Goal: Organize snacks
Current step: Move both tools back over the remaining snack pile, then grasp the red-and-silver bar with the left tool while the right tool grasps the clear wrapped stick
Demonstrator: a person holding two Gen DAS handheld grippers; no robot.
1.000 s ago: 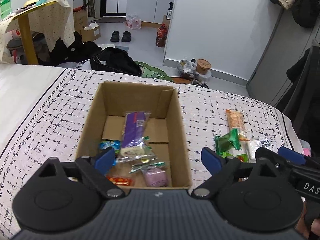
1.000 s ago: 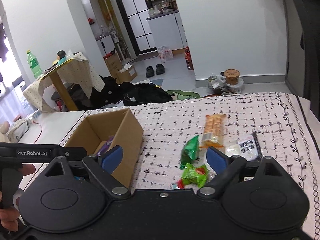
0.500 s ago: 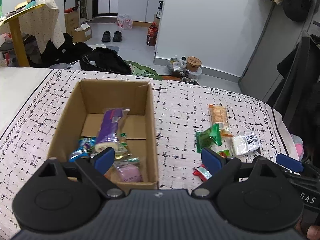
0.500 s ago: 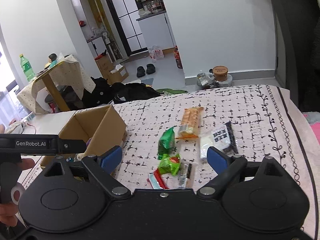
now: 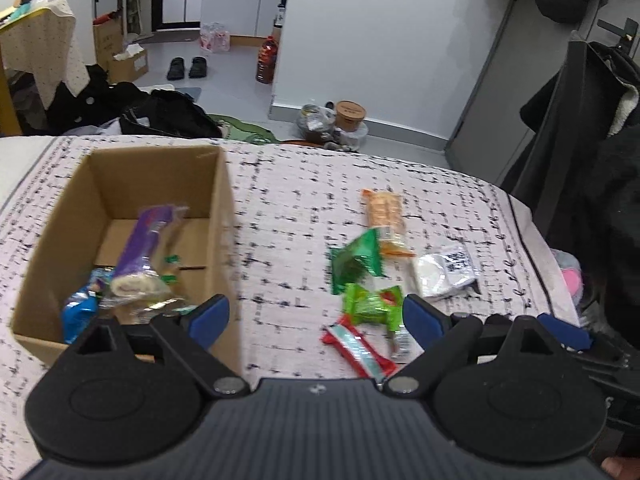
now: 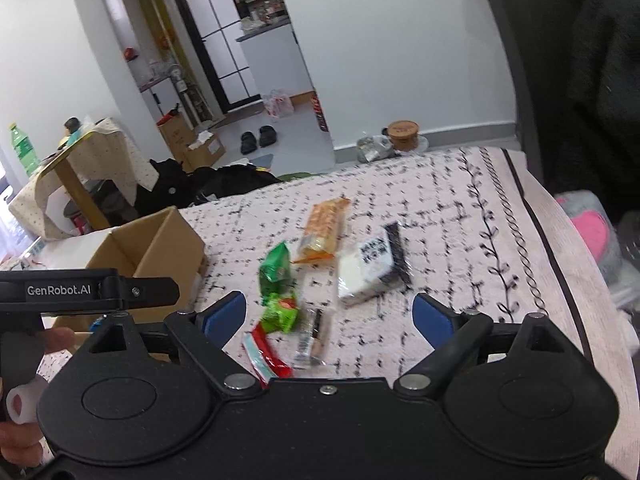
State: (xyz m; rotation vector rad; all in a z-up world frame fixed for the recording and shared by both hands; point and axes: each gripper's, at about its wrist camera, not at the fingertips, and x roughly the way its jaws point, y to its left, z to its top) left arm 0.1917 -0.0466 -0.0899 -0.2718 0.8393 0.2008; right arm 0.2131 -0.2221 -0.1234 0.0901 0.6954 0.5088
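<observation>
Surface: a bed (image 5: pixel 300 200) under a pale cover with black dashes carries everything.
Landmark: an open cardboard box (image 5: pixel 224 216) stands on the bed; all places below are told from it.
Inside the box: a long purple packet (image 5: pixel 138 248) leans along the middle, with a blue packet (image 5: pixel 78 312) and some clear wrappers at the near end.
Loose snacks: a cluster lies on the cover well to the right of the box, none touching it.
Farthest from the box's near end: an orange packet (image 5: pixel 384 216), lengthwise.
Just beside it: a dark green packet (image 5: pixel 354 264), its corner against the orange one.
Right of those: a white packet (image 5: pixel 444 272) with black print.
Nearer the cameras: a bright green packet (image 5: pixel 372 306), a red and white packet (image 5: pixel 358 348), and a thin clear stick packet (image 6: pixel 312 334).
Left gripper (image 5: pixel 316 316): jaws wide apart, nothing between the pads; it hangs over the bed between the box and the cluster.
Right gripper (image 6: pixel 330 318): jaws are closing a little yet stand wide, gripping nothing; the bright green and red packets lie below them.
</observation>
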